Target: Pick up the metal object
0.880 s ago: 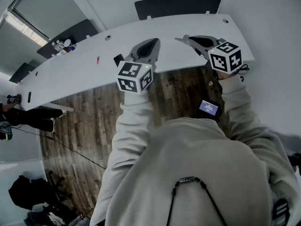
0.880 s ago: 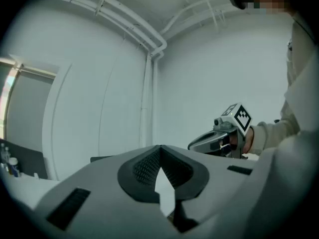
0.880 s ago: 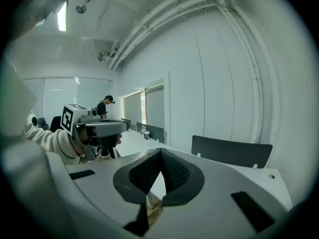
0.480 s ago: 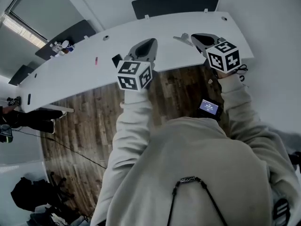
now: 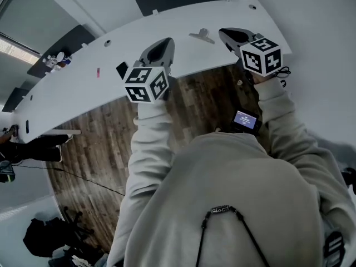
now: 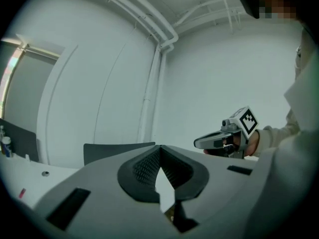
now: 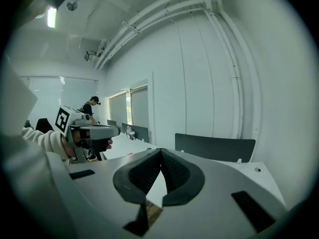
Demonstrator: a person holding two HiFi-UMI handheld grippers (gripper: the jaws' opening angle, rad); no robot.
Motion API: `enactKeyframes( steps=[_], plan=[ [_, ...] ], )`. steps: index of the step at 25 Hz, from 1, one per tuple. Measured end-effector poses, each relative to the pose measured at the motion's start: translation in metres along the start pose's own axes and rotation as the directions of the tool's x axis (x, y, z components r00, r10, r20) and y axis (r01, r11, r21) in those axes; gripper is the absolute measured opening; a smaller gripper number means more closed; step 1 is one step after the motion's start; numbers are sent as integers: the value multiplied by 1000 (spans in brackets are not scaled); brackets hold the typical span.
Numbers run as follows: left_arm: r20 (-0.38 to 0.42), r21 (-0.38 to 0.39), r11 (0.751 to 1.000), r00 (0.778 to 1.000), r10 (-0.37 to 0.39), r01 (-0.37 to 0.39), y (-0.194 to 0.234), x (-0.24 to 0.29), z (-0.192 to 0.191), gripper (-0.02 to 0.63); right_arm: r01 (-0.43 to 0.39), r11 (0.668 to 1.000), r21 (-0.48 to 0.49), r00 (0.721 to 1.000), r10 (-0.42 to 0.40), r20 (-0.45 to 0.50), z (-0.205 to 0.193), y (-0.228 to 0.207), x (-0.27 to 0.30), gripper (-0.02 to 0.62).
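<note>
Hovering over the long white table (image 5: 72,85).
Our left gripper (image 5: 164,43) and right gripper (image 5: 225,34) are both closed and empty; the small silver metal clip (image 5: 201,35) lies between them.

I wore a pale cream sweatshirt (image 5: 233,188) with long sleeves (image 5: 149,146), and a dark cord (image 5: 221,210) with a small clasp lay across its front. My left gripper (image 5: 166,41) and right gripper (image 5: 222,33) were smooth grey shells with black ribbed pads (image 6: 145,167). Each carried a white cube (image 5: 146,84) printed with black square markers.
</note>
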State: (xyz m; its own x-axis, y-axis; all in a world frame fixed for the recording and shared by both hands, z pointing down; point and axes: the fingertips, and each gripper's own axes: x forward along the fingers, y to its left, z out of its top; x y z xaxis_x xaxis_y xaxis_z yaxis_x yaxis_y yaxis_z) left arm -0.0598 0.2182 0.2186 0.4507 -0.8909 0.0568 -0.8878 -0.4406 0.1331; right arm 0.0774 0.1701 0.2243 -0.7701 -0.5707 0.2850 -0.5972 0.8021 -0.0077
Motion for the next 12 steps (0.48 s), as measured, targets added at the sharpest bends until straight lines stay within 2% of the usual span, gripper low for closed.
enactKeyframes(
  steps=[3,7,12],
  plan=[
    [-19,-1,1000,1000,-24,24,-10,23,-8,2,-17,1000,10,1000,17,-21,-12,-16,0,20],
    [-53,-46,999,999,-3,1,-18,52,-22,2,-40,998,39,999,41,-35,-21,-42,-1,20],
    [-53,-48,999,999,-11,8,-25,88,-27,2,-72,996,50,997,74,-29,-25,-77,4,20]
  ],
)
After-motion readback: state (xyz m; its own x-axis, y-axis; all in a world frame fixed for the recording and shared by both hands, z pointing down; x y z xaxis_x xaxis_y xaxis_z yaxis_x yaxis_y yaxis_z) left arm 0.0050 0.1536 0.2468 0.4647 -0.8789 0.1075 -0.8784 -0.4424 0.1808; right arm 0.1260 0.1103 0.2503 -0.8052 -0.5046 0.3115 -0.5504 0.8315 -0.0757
